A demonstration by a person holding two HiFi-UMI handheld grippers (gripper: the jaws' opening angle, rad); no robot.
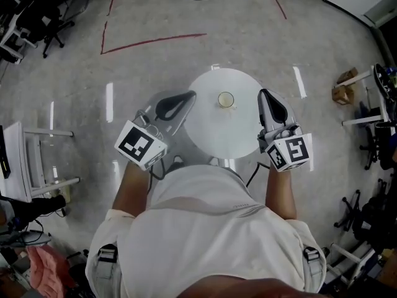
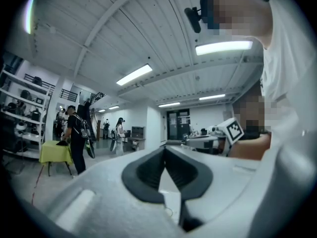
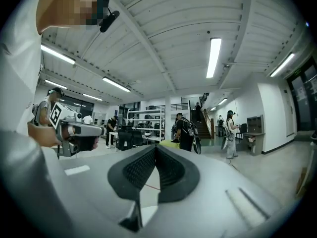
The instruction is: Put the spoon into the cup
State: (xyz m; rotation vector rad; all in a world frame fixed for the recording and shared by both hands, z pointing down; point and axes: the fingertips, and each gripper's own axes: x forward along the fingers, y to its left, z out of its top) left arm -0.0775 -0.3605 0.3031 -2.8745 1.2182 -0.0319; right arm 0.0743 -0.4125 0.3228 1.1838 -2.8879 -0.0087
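Note:
A small pale cup (image 1: 226, 99) stands upright near the far side of the round white table (image 1: 217, 138). No spoon can be made out at this size. My left gripper (image 1: 191, 95) is held level over the table's left edge, to the left of the cup, its jaws closed tip to tip with nothing between them (image 2: 165, 149). My right gripper (image 1: 263, 94) hangs level over the table's right edge, to the right of the cup, also shut and empty (image 3: 156, 147). Both gripper views look out across the room, not at the table.
A white chair (image 1: 28, 160) stands at the left and red tape lines (image 1: 152, 41) mark the floor beyond the table. Chairs and equipment (image 1: 372, 123) crowd the right side. Several people (image 3: 187, 130) stand far off by shelves and a yellow-green table (image 2: 55, 151).

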